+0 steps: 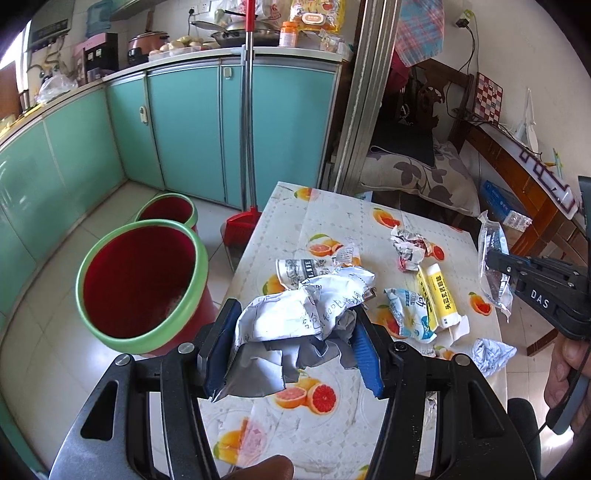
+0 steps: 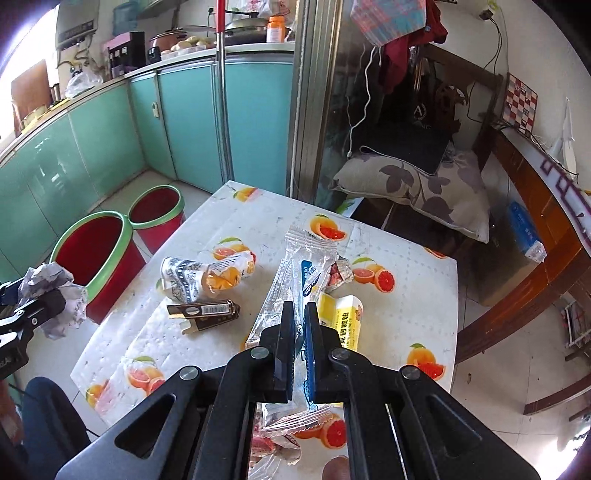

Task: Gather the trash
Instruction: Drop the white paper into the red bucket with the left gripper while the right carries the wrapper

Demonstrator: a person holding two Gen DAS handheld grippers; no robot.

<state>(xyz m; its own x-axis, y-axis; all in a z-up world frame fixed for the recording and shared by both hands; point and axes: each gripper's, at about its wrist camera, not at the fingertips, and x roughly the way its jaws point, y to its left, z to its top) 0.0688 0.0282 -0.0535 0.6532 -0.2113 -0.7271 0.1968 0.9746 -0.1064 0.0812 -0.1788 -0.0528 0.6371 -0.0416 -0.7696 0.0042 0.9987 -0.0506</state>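
Left wrist view: my left tongs are clamping a crumpled paper wad, light and springy, above the surface's left edge beside the red bin.

Right wrist view: my right tongs are pinching a clear plastic wrapper, flimsy and slippery, held mid-length; its lower end is hiding behind the jaws.

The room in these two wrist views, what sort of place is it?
Most likely a home kitchen and eating corner: teal cabinets under a counter with pots and food, a table with a fruit-print cloth, and two red bins on the tiled floor.
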